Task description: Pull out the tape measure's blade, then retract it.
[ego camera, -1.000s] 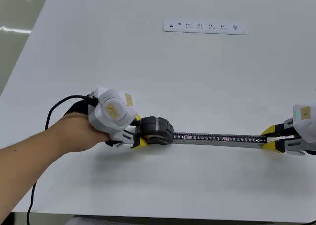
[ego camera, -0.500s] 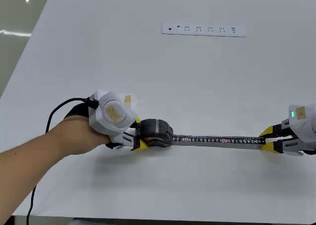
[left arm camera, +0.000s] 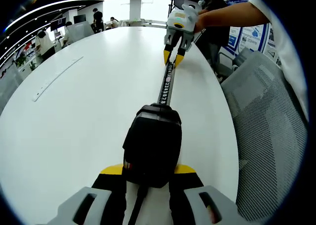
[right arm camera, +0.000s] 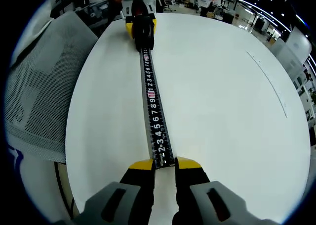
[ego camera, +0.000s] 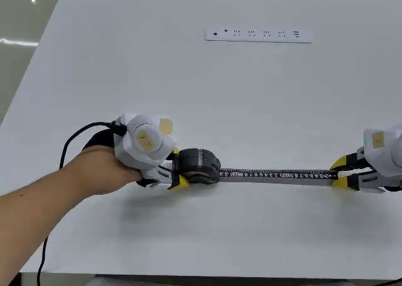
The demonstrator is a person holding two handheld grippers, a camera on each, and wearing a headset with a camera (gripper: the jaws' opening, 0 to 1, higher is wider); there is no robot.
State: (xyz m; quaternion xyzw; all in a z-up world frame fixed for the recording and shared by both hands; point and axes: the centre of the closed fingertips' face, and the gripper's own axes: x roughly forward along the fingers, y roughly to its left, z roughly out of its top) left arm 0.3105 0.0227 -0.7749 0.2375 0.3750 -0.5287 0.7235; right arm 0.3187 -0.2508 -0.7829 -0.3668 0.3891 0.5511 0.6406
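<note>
A dark grey tape measure case (ego camera: 198, 165) lies on the white table (ego camera: 251, 97), and my left gripper (ego camera: 178, 169) is shut on its rear end; the case (left arm camera: 152, 145) sits between the yellow-tipped jaws. The blade (ego camera: 276, 174) runs out to the right along the table, numbers up. My right gripper (ego camera: 340, 171) is shut on the blade's end hook, and the blade (right arm camera: 154, 117) stretches away from its jaws toward the case (right arm camera: 142, 28). The other gripper (left arm camera: 174, 57) shows at the far end in the left gripper view.
A white power strip (ego camera: 258, 34) lies flat at the far side of the table. A black cable (ego camera: 72, 141) trails from the left gripper over the table's near-left edge. Mesh chairs (left arm camera: 266, 136) stand beside the table.
The right gripper has drifted slightly back and forth at the blade's end; the drawn-out length looks about the same. The left gripper and case have stayed put.
</note>
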